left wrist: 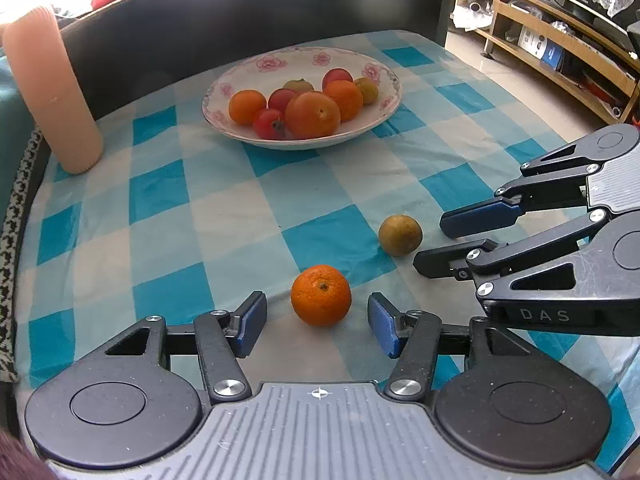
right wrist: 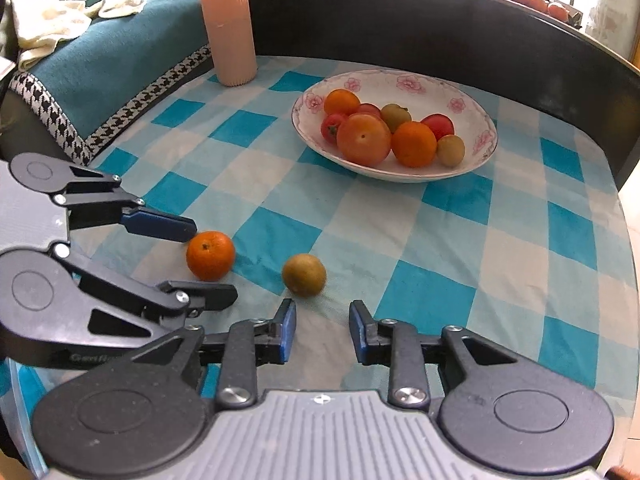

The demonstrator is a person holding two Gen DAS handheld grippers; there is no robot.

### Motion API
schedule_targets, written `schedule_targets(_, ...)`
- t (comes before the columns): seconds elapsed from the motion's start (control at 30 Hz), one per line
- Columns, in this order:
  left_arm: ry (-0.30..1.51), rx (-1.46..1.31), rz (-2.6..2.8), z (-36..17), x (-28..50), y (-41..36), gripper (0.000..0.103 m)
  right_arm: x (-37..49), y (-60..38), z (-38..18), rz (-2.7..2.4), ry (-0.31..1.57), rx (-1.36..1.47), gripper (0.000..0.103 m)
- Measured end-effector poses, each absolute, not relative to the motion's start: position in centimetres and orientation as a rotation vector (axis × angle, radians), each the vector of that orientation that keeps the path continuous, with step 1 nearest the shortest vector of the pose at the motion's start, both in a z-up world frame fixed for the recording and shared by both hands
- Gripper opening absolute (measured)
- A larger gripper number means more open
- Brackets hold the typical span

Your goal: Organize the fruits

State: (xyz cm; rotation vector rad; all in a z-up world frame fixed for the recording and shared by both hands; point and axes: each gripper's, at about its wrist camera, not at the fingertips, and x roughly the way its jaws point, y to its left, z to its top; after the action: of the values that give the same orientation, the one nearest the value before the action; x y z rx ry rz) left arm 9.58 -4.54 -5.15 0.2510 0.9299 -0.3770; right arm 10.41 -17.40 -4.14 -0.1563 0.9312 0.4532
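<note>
Left wrist view: bowl point(left wrist: 384, 114) holds oranges and tomatoes; both tools spread, empty.

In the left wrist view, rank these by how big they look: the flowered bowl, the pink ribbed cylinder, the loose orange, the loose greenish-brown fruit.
1. Flowered bowl
2. Pink ribbed cylinder, though it stands nearer, so this is unsure
3. Loose orange, nearest the camera
4. Loose greenish-brown fruit

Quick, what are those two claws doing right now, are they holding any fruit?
Left claw: open, holding nothing; the orange sits loose between its fingers.
Right claw: open, empty; the greenish-brown fruit lies just ahead.
</note>
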Motion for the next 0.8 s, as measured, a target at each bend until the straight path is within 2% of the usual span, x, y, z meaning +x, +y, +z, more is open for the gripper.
schedule_targets(0.2, 0.921, 0.225, -0.364, -4.9, 10.1, -4.3, 0.063, 10.4, -17.4, -3.8, 0.453, 0.918, -0.149, 0.046)
schedule_targets(0.4, 0.925, 0.242, -0.371, -5.1, 10.1, -4.6, 0.058, 11.1, -17.1, -3.4, 0.458, 0.894, -0.14, 0.046)
schedule_targets(0.63, 0.936, 0.256, -0.396, -5.0, 9.9, -5.0, 0.045, 11.6, -16.6, -3.7, 0.491, 0.89, -0.139, 0.046)
schedule_targets(0.7, 0.94, 0.258, -0.401, -4.9, 9.8, -5.0, 0.042, 11.7, -16.2, -3.7, 0.492, 0.895, -0.153, 0.039)
schedule_targets(0.8, 0.945, 0.229, -0.4, -4.7, 10.1, -4.7, 0.04, 11.6, -15.9, -3.7, 0.494, 0.903, -0.171, 0.039)
